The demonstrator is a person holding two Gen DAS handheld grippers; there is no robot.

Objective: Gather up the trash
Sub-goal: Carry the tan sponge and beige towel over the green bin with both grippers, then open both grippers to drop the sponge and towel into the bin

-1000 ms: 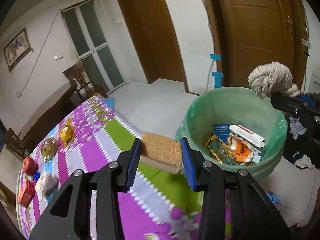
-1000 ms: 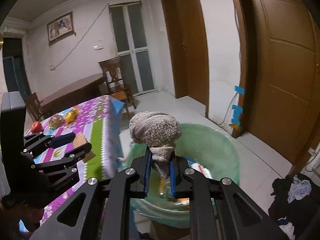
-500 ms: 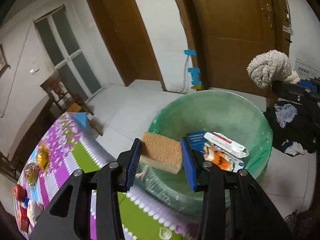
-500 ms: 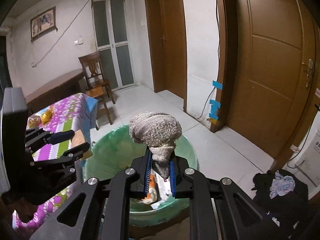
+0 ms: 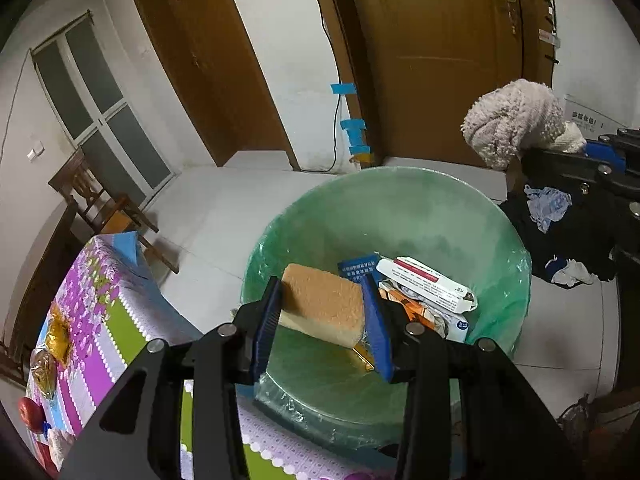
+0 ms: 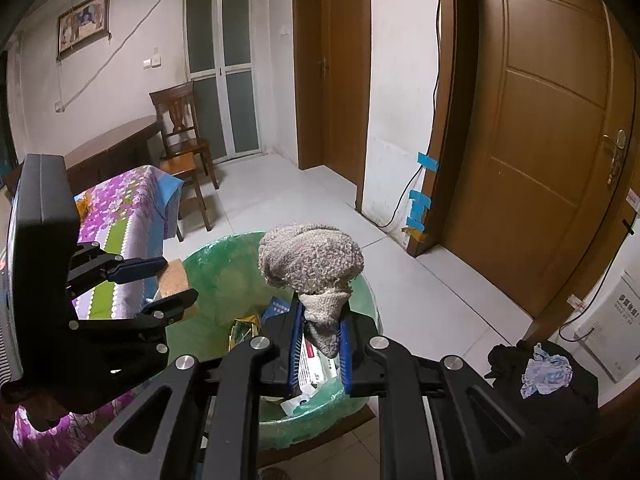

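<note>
My left gripper (image 5: 322, 320) is shut on a tan sponge (image 5: 322, 306) and holds it over the near side of the trash bin (image 5: 400, 200), which has a green liner and holds several wrappers and boxes (image 5: 426, 284). My right gripper (image 6: 320, 340) is shut on a grey fuzzy cloth (image 6: 310, 258) above the bin's right side (image 6: 216, 268). The cloth also shows at the right of the left wrist view (image 5: 516, 120). The left gripper with the sponge (image 6: 174, 276) shows at the left of the right wrist view.
A table with a purple flowered cloth (image 5: 96, 300) stands left of the bin, bearing snack packets (image 5: 58, 334) and an apple (image 5: 30, 410). A wooden chair (image 6: 182, 148), brown doors (image 6: 536, 120) and a dark clothes pile (image 6: 544, 384) on the floor surround the bin.
Both grippers have moved from beside the table to over the bin, each still holding its item. The bin now fills the lower middle of both views.
</note>
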